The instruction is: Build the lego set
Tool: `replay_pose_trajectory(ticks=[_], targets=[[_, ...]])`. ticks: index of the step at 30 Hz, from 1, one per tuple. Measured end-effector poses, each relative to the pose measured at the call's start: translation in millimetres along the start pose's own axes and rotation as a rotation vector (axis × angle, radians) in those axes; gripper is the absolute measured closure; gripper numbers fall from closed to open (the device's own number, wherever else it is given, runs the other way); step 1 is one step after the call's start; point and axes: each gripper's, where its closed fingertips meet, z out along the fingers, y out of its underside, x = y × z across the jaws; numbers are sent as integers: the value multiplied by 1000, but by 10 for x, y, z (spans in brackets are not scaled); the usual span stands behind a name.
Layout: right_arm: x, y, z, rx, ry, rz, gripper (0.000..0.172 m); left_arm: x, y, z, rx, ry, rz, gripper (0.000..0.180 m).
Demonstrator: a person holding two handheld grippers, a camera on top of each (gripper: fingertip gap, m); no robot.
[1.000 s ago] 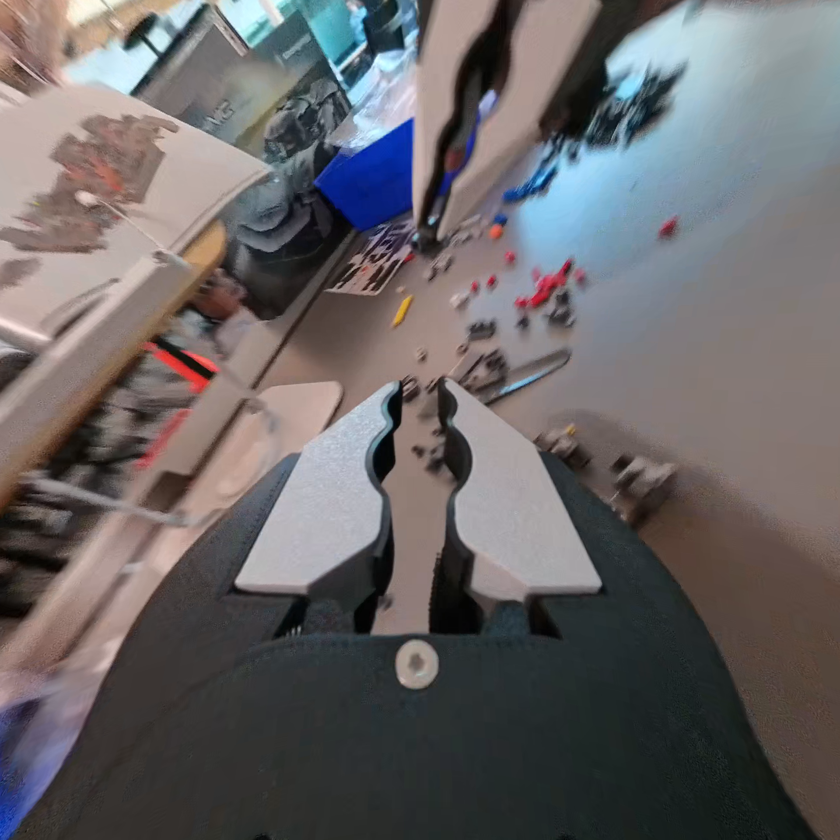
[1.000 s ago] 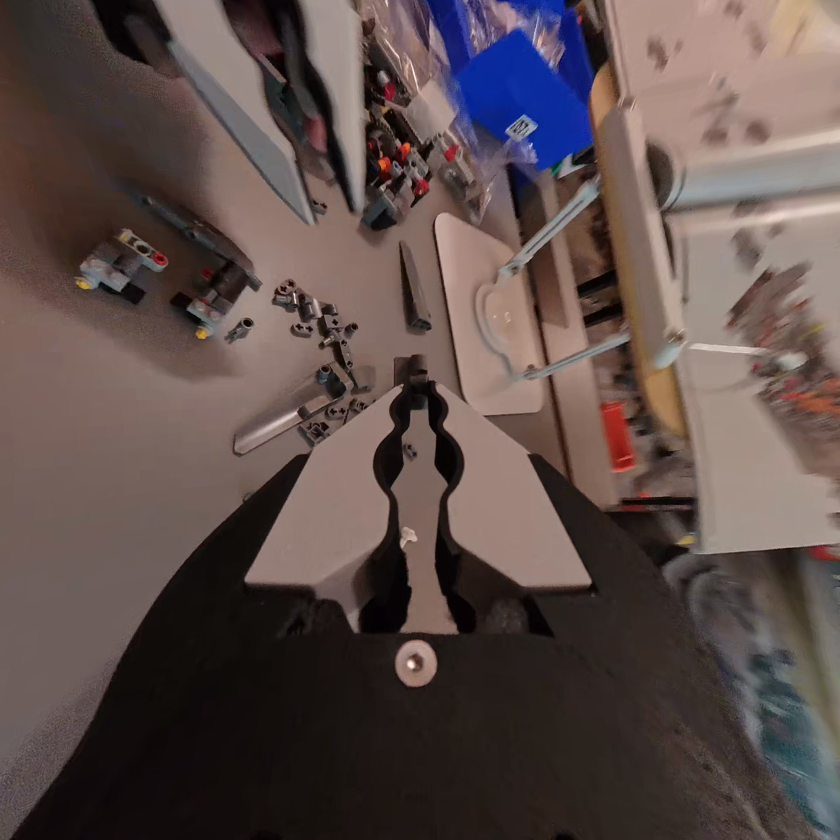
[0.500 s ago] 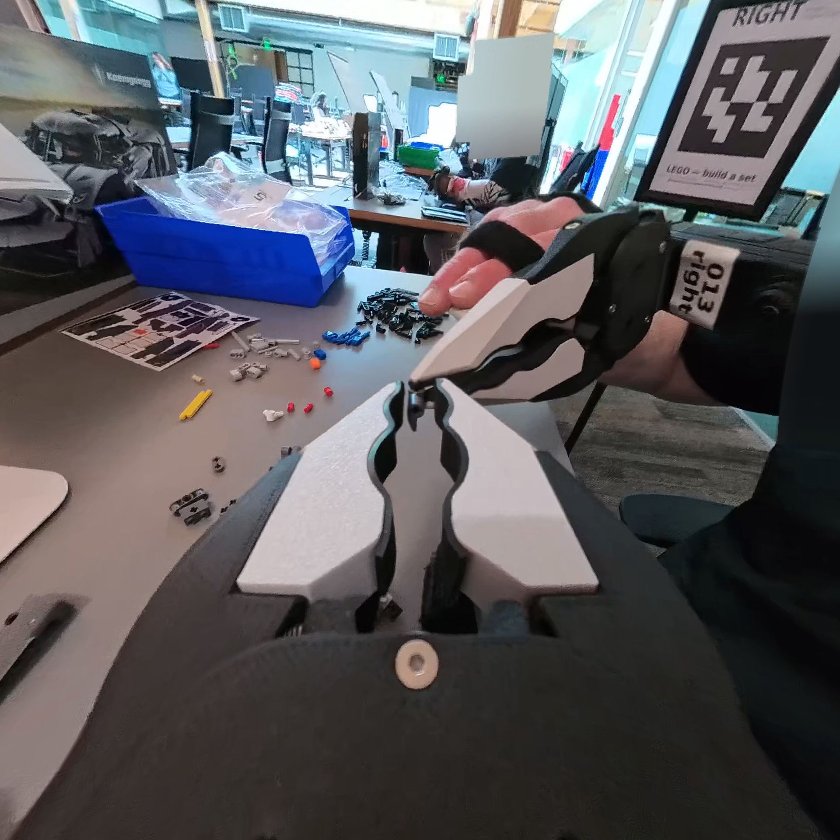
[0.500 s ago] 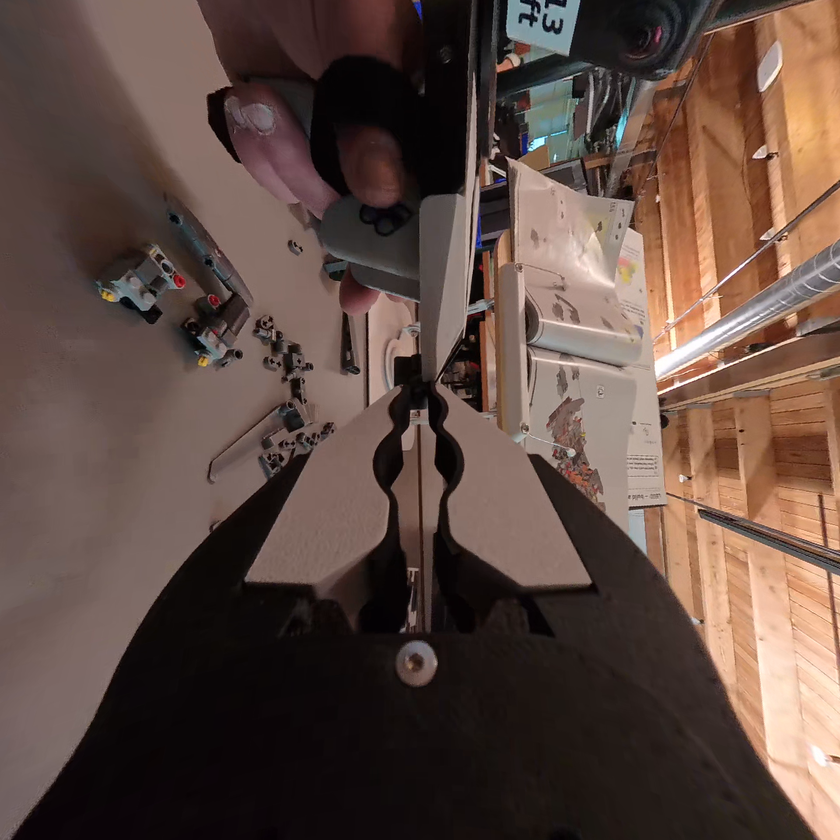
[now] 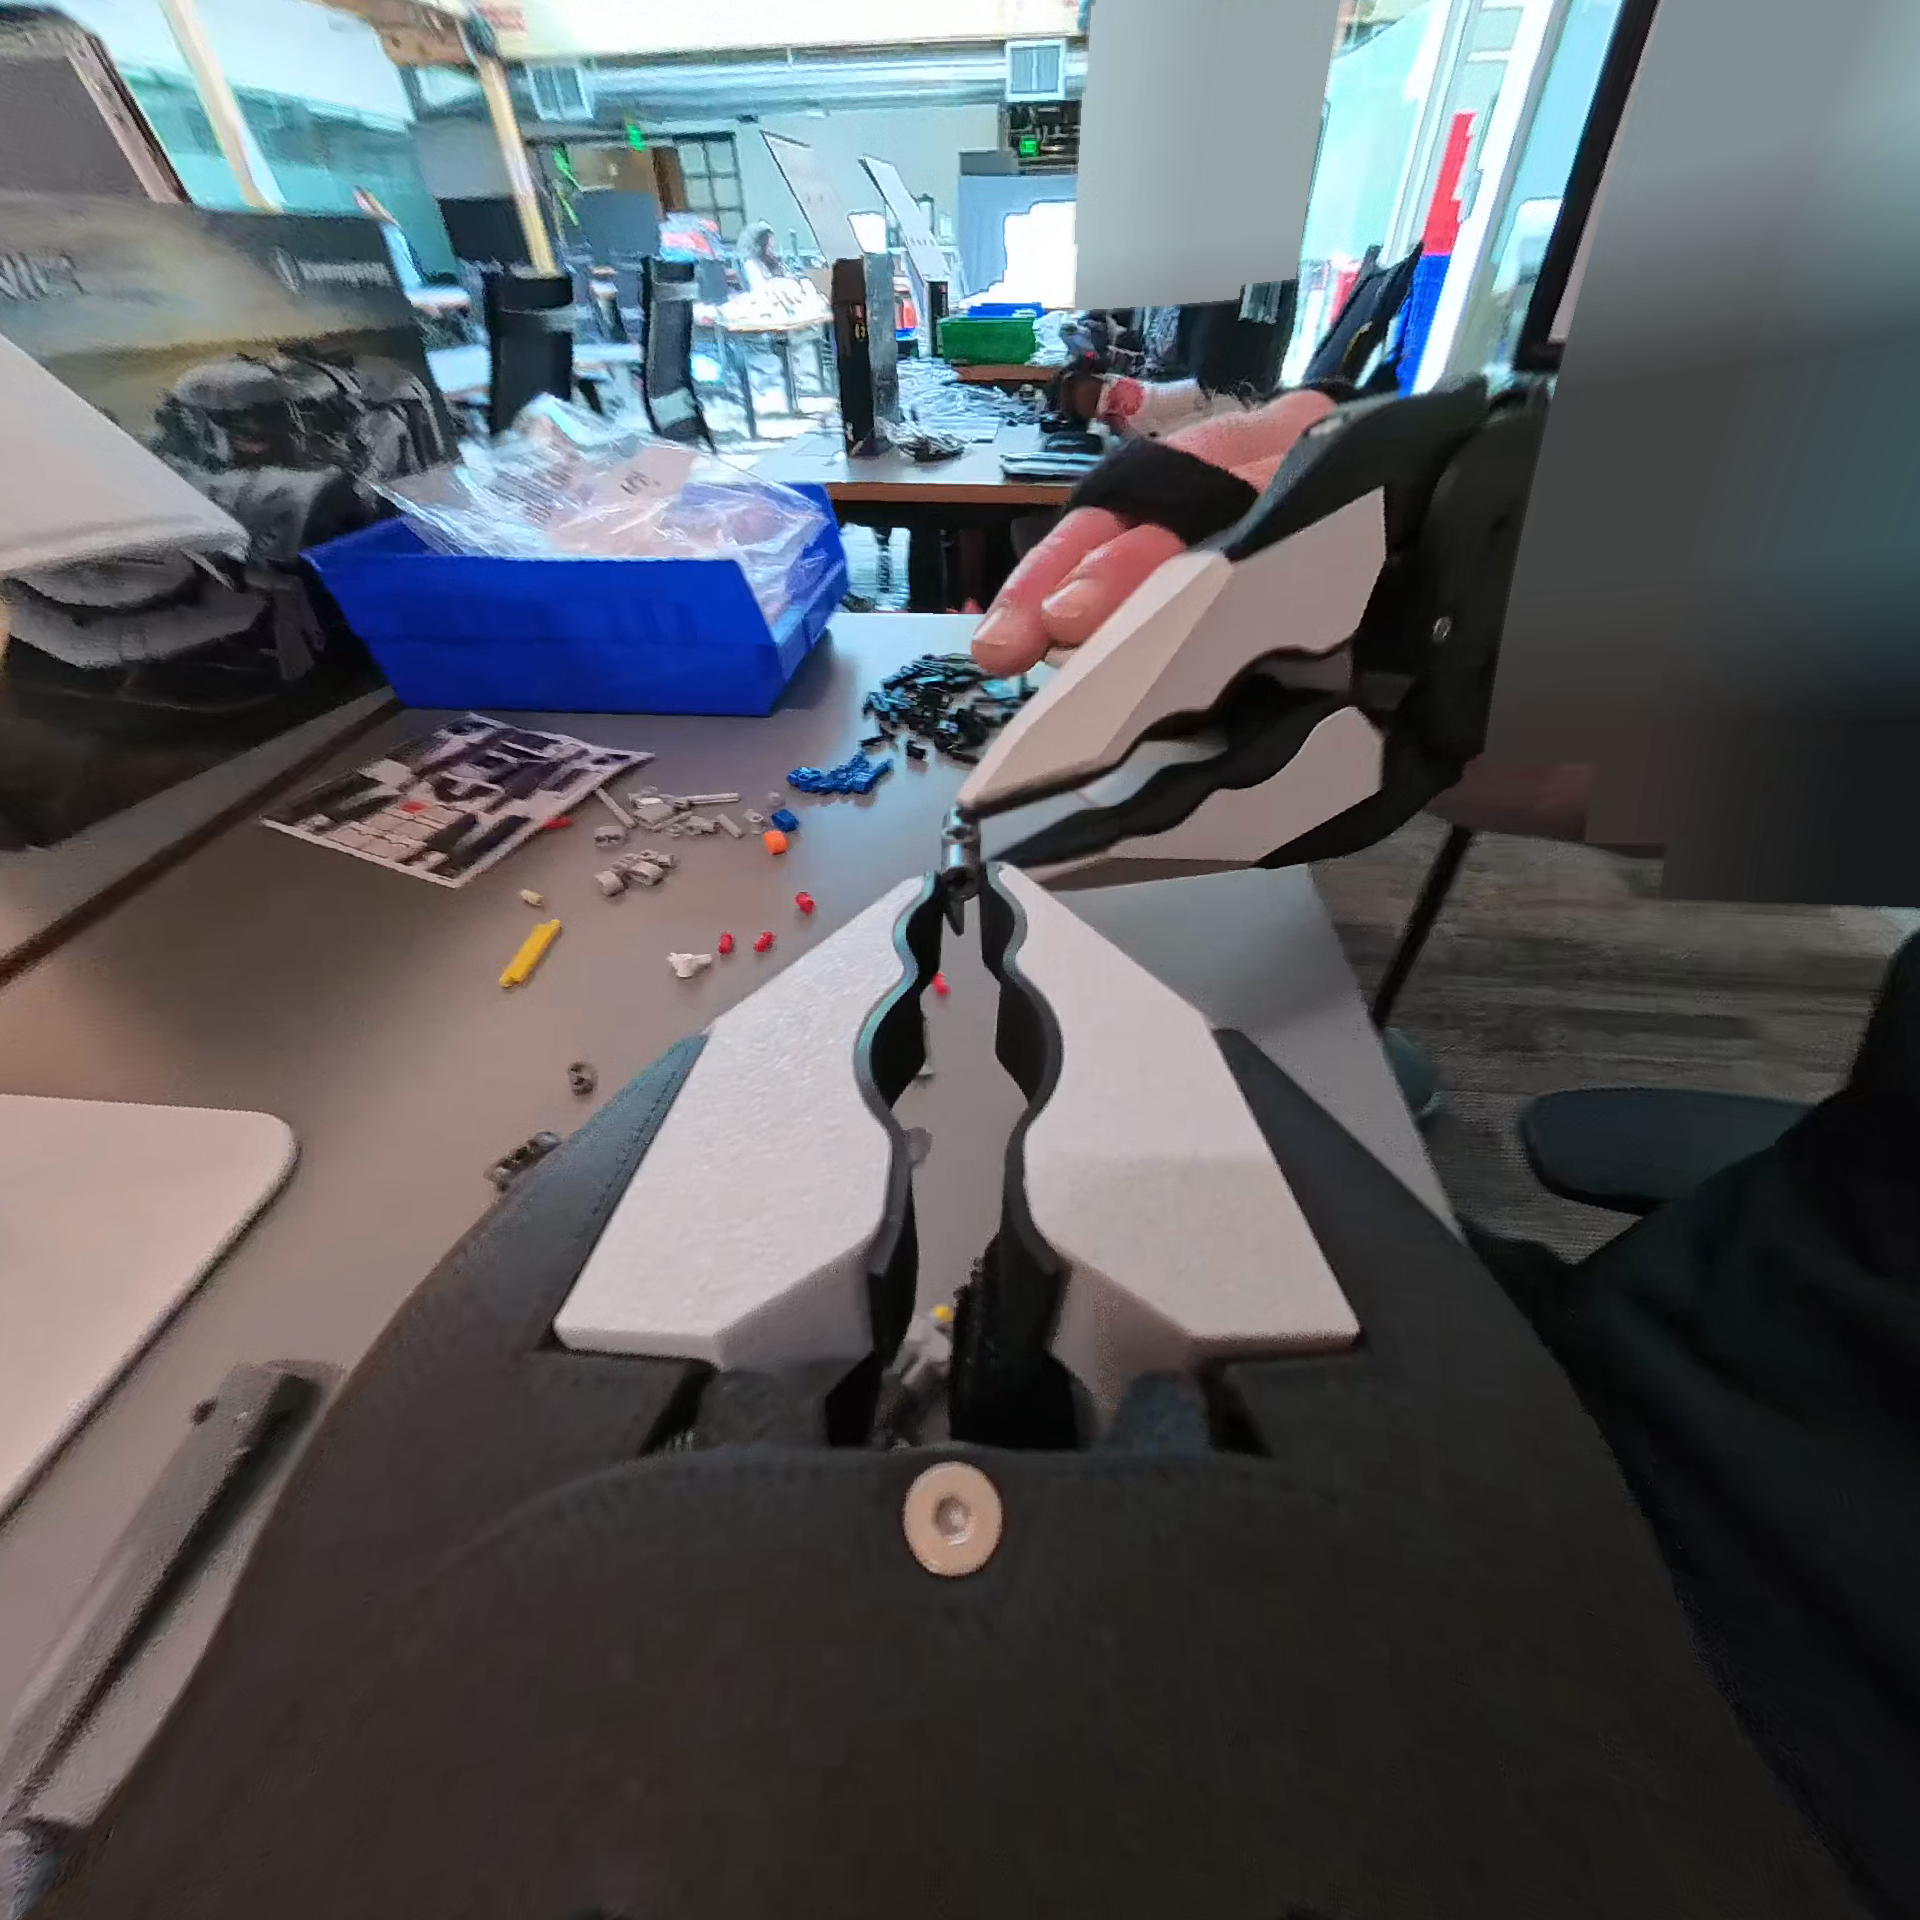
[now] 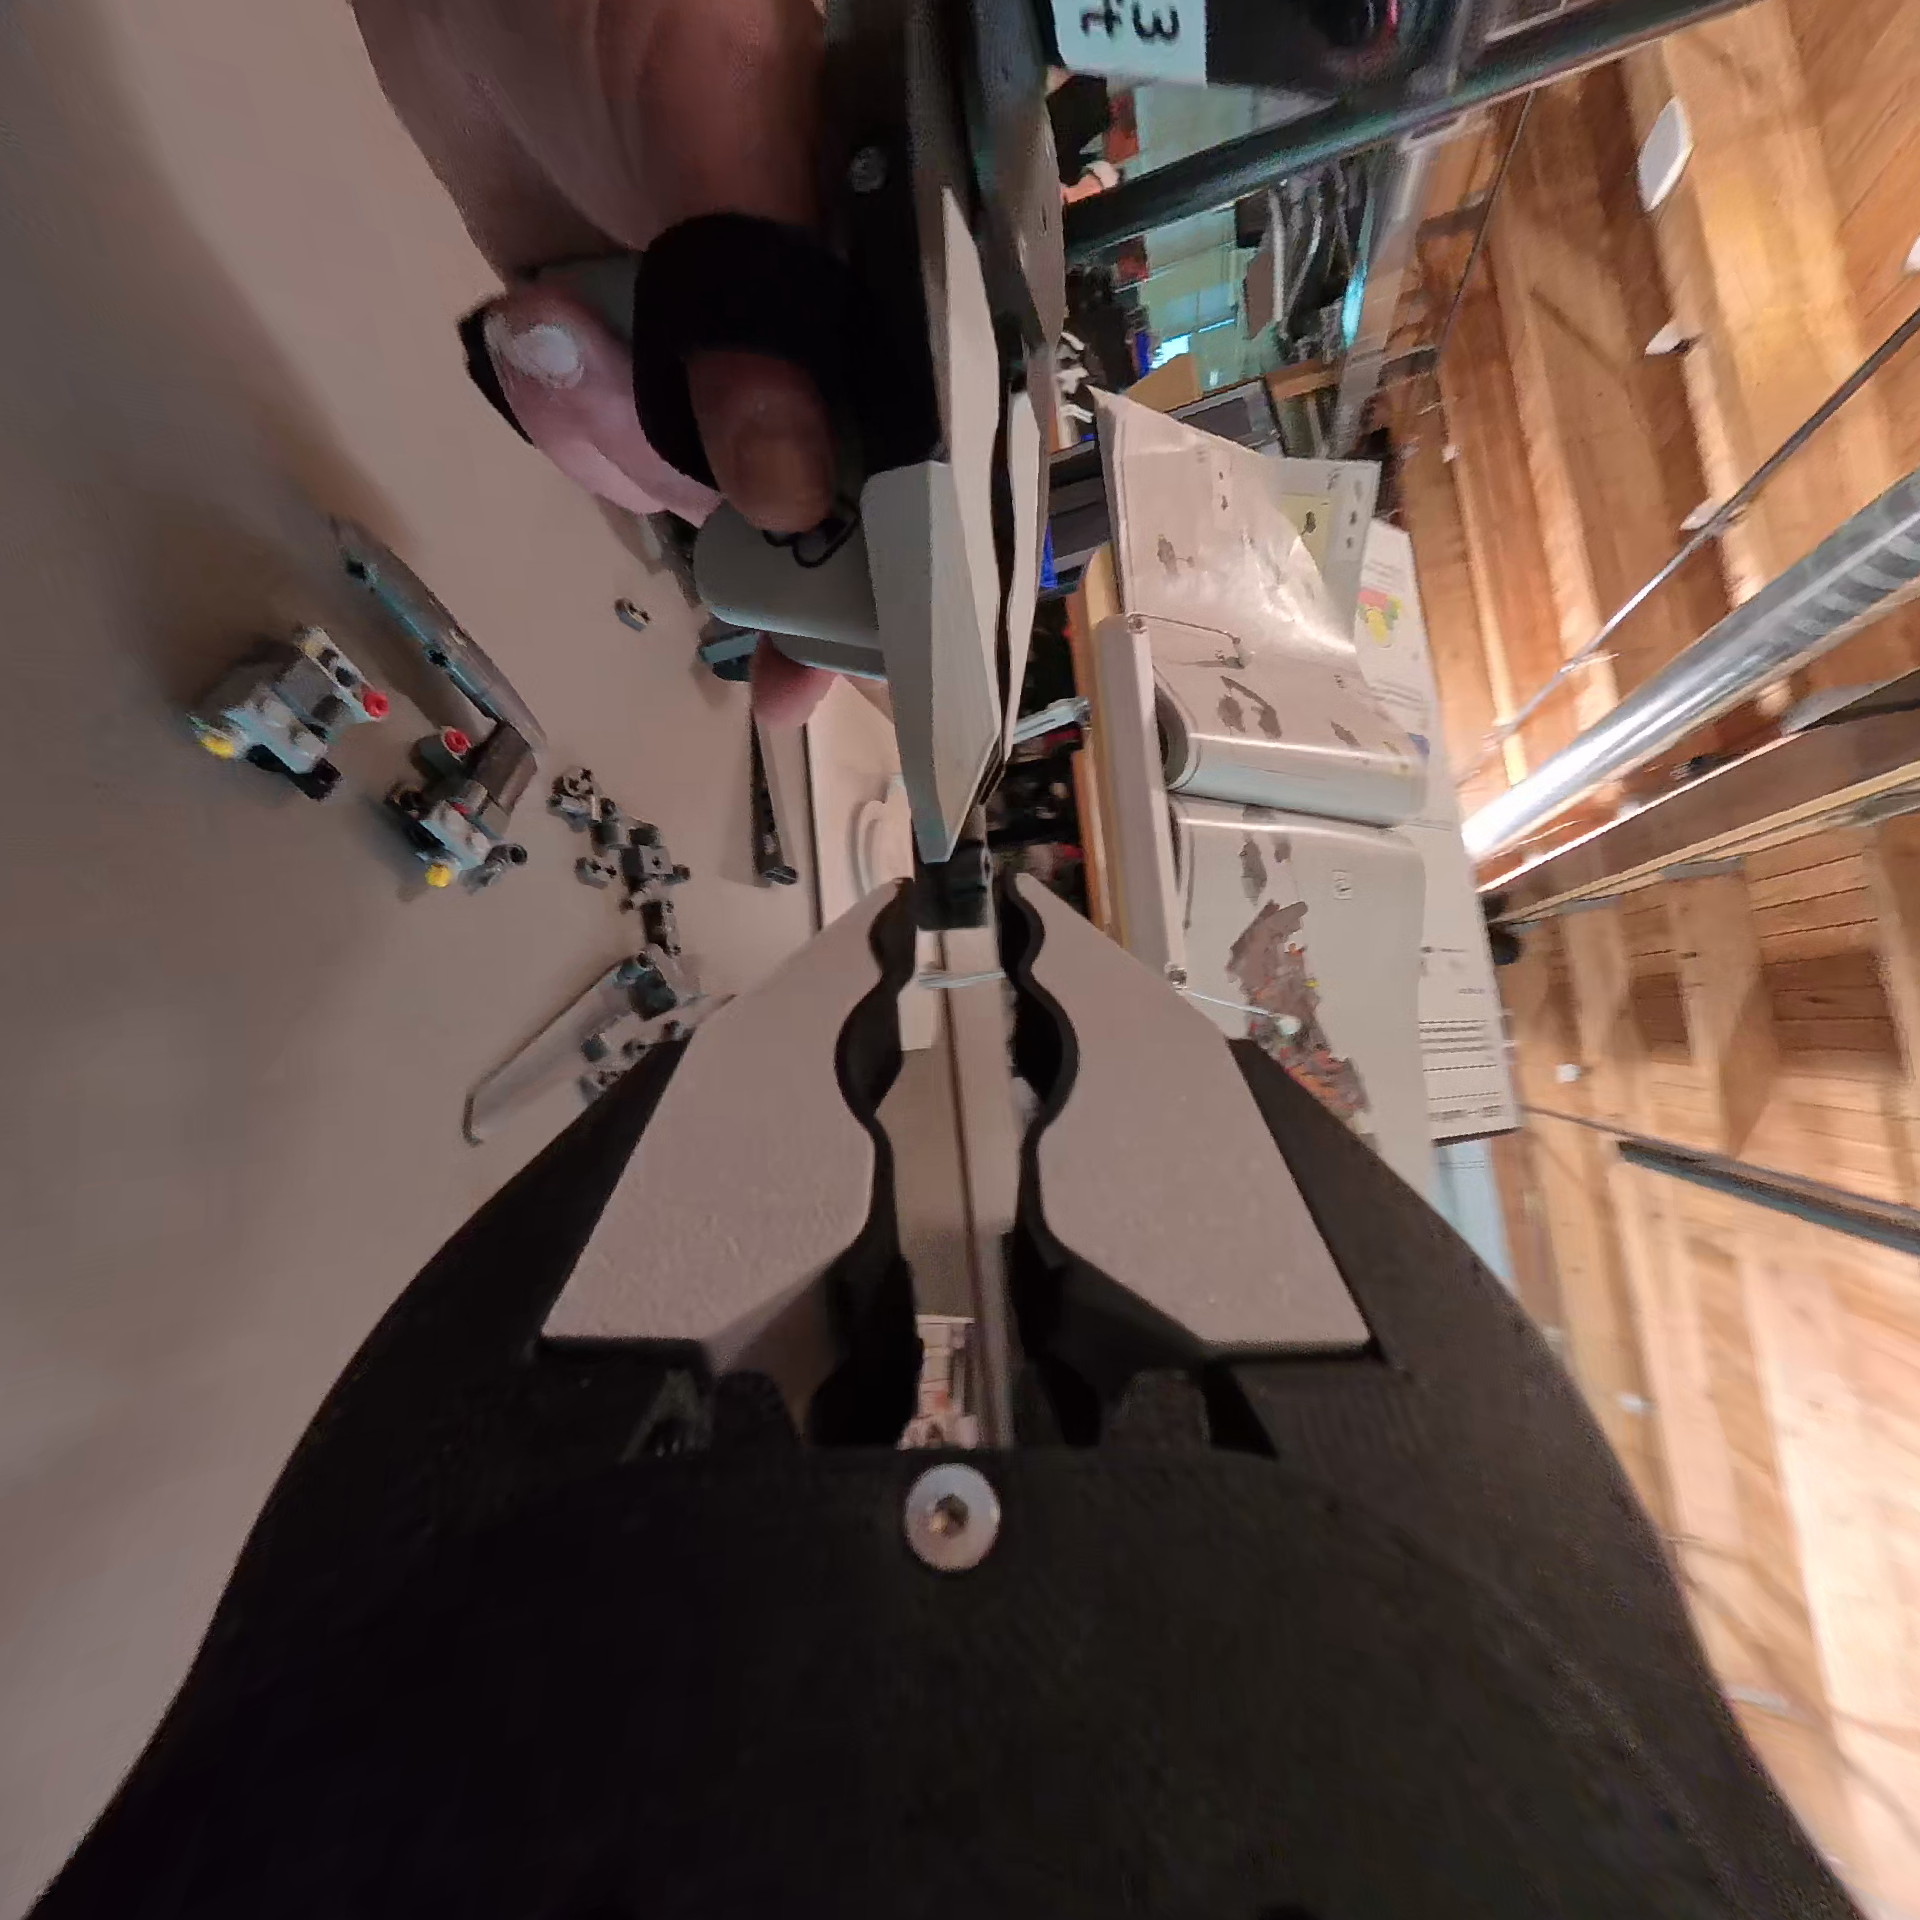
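My left gripper [image 5: 956, 883] is shut on a small dark grey building piece [image 5: 956, 868] held above the grey table [image 5: 312, 1039]. My right gripper [image 5: 974, 831] comes in from the upper right, tip to tip with the left. Its fingers stand a little apart around the top of the piece. In the right wrist view my right gripper [image 6: 956, 891] is open. The dark piece [image 6: 954, 891] sits between its fingertips with a gap on the right side. The left gripper [image 6: 948, 831] comes down from above, seen edge-on, pinching the piece.
A blue bin [image 5: 582, 634] with plastic bags stands at the back. A printed sheet [image 5: 457, 790], a yellow piece [image 5: 530, 951], red bits and a heap of black pieces [image 5: 935, 707] lie on the table. Small grey assemblies [image 6: 281, 712] and an open booklet [image 6: 1278, 623] also show. Left and right tips are no more than a few centimetres apart.
Both grippers rose from the table and met tip to tip. The left jaws closed on the small piece that the right gripper held, and the right jaws opened.
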Motion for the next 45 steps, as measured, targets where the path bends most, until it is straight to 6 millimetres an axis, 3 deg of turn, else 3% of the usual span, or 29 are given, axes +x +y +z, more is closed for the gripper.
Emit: replay_pose_trajectory(ticks=[2, 5, 8, 10, 16, 19, 27, 33, 36, 40, 45], targets=[[5, 23, -27, 6, -69, 127, 142, -26, -39, -32, 1, -53, 135, 176], [19, -5, -120, 100, -284, 481, 142, -24, -89, -81, -38, -176, 548, 176], [53, -31, -176, 158, -510, 719, 140, 122, -60, -86, -99, -237, 1006, 176], [-11, -57, -176, 165, -650, 765, 139, 186, -19, -83, -132, -267, 1206, 176], [-193, -135, -110, 142, -860, 772, 147, 240, 46, -84, -178, -279, 1449, 176], [-242, -166, -118, 143, -906, 752, 157, 250, 67, -95, -194, -268, 1506, 176], [-353, -197, -161, 142, -967, 747, 158, 309, 138, -75, -191, -245, 1609, 176], [-364, -76, -187, 106, -917, 775, 158, 248, 113, -143, -204, -281, 1506, 169], [-630, 114, -235, -13, -915, 735, 158, 179, 185, -287, -254, -299, 1408, 168], [-1112, 219, -307, -117, -993, 738, 158, 148, 475, -393, -339, -298, 1342, 170], [-1400, 319, -285, -203, -1028, 758, 158, 158, 792, -397, -401, -244, 1276, 171]])
